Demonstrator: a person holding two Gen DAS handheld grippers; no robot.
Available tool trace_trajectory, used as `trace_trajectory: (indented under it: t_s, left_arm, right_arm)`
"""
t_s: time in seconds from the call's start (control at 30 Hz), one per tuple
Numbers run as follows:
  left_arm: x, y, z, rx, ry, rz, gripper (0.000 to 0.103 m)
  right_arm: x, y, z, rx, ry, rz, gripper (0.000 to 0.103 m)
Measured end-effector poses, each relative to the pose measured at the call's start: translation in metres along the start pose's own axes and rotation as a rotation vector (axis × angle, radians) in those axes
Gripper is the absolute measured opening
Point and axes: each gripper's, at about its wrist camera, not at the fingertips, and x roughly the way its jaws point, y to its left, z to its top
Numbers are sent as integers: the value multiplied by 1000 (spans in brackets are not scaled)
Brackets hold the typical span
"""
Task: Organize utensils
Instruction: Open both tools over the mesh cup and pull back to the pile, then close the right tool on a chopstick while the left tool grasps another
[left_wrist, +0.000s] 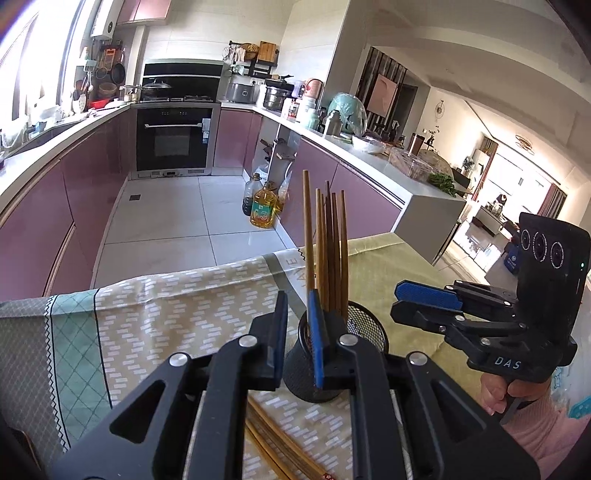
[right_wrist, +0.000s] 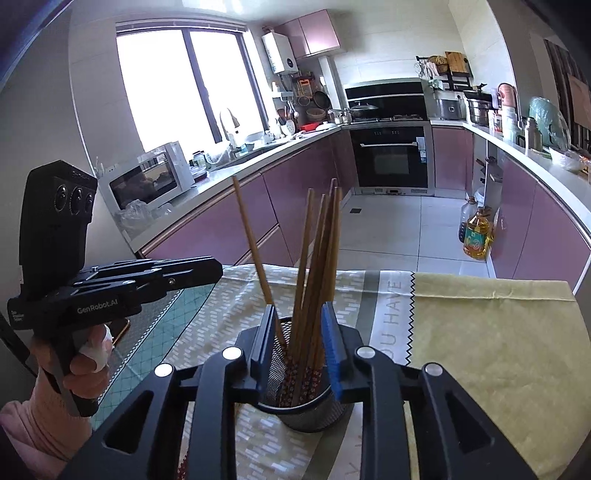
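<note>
A black mesh cup (left_wrist: 301, 376) (right_wrist: 306, 413) stands on the patterned tablecloth (left_wrist: 166, 314) and holds several wooden chopsticks (left_wrist: 328, 240) (right_wrist: 314, 251) upright. My left gripper (left_wrist: 297, 295) is open by a narrow gap just in front of the cup, with nothing between its pads. More chopsticks (left_wrist: 273, 439) lie flat on the cloth beneath it. My right gripper (right_wrist: 298, 308) is open; in its own view its fingers frame the cup without pressing the sticks. From the left wrist view, the right gripper (left_wrist: 395, 300) hovers at the cup's right side, empty. The left gripper (right_wrist: 219, 267) appears at far left.
The table's far edge drops to a tiled kitchen floor with oil bottles (left_wrist: 263, 206) by purple cabinets. A yellow cloth (right_wrist: 480, 350) covers the table's right part. A white counter end (left_wrist: 428, 206) juts out behind the table. Hands in pink sleeves (right_wrist: 40, 413) hold both grippers.
</note>
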Motion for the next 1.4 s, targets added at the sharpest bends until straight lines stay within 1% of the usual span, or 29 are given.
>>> trace_trajectory:
  t_s: [0.03,0.1,0.13,0.2,0.23,0.3,0.33,0.47,0.53,0.63,0.83,0.97,1.2,1.4]
  left_arm:
    - [-6,1,-5,-1,-10,13,17]
    - [-18,5,-18,-9,-23,53,26]
    - [-21,7,-25,-12,-23,77,27]
    - [-25,12,-42,-24,-4,121,31]
    - [-25,15,-50,-34,13,134,31]
    - [-23,23,-67,-57,47,153,33]
    - [-21,28,-77,-75,73,151,34]
    - [-9,36,-109,-96,153,186,35]
    - [-4,38,-121,-110,186,192,35]
    - [1,39,-135,-118,213,193,35]
    - [1,36,-146,-119,227,202,35]
    - [0,28,-150,-101,226,218,35]
    - [2,20,-153,-92,236,195,35]
    - [6,18,-154,-87,244,185,35]
  right_arm:
    - [-4,4,-2,-10,-7,13,24]
    - [-13,13,-10,-36,-17,50,28]
    - [-16,17,-14,-47,-18,70,33]
    - [-19,27,-25,-71,-9,100,34]
    - [-18,31,-30,-82,0,113,34]
    - [-14,40,-44,-101,32,127,36]
    - [-10,42,-49,-106,49,125,38]
    - [19,46,-75,-77,158,120,38]
    - [33,48,-84,-70,202,104,38]
    - [48,50,-96,-55,249,98,38]
    - [60,56,-103,-65,276,62,38]
    - [63,59,-106,-70,284,51,38]
    - [67,65,-111,-79,294,52,38]
    - [70,74,-113,-110,303,32,38]
